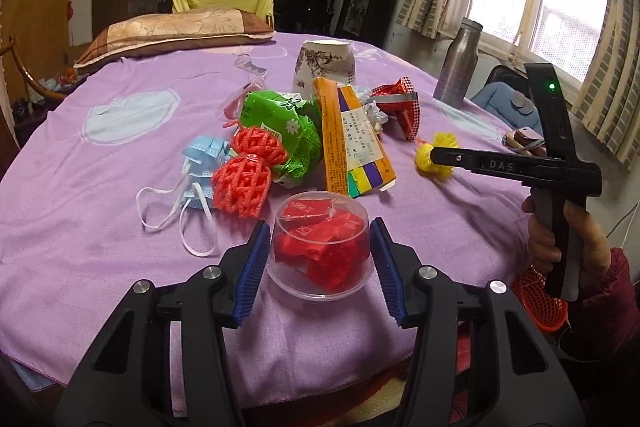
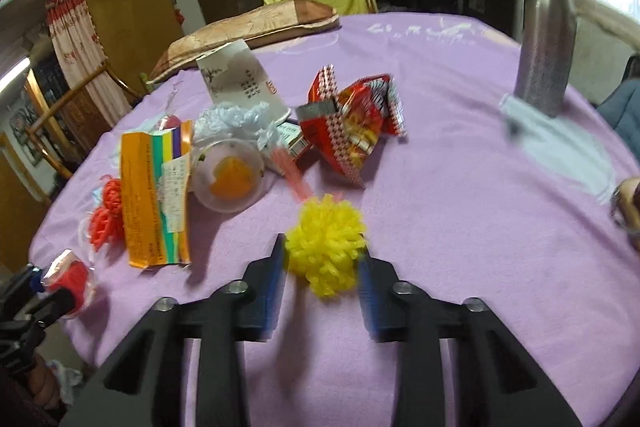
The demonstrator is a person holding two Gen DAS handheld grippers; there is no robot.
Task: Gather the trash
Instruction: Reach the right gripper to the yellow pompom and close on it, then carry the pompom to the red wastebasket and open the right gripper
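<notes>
Left wrist view looks along the left gripper (image 1: 320, 263), whose blue-padded fingers (image 1: 252, 271) straddle a clear plastic cup (image 1: 320, 251) stuffed with red wrappers; each pad stands just beside the cup wall with a sliver of gap showing, so the fingers read as spread and not yet clamped, lined up for a sideways pinch on the cup's widest part; the cup sits upside down on the purple tablecloth (image 1: 100, 195), at the near edge of a trash heap, which makes it the easiest piece to take first; behind it lie red foam netting (image 1: 244, 175), a blue face mask (image 1: 200, 163), a green packet (image 1: 288, 131) and an orange box (image 1: 352, 143); right wrist view shows the right gripper (image 2: 324, 263) bracketing a yellow foam net ball (image 2: 326, 243), pads close on both sides, yet motion blur hides whether they touch it, so I cannot tell if it is gripped; an orange basket (image 1: 540, 303) hangs beyond the table edge, likely the place for the trash.
</notes>
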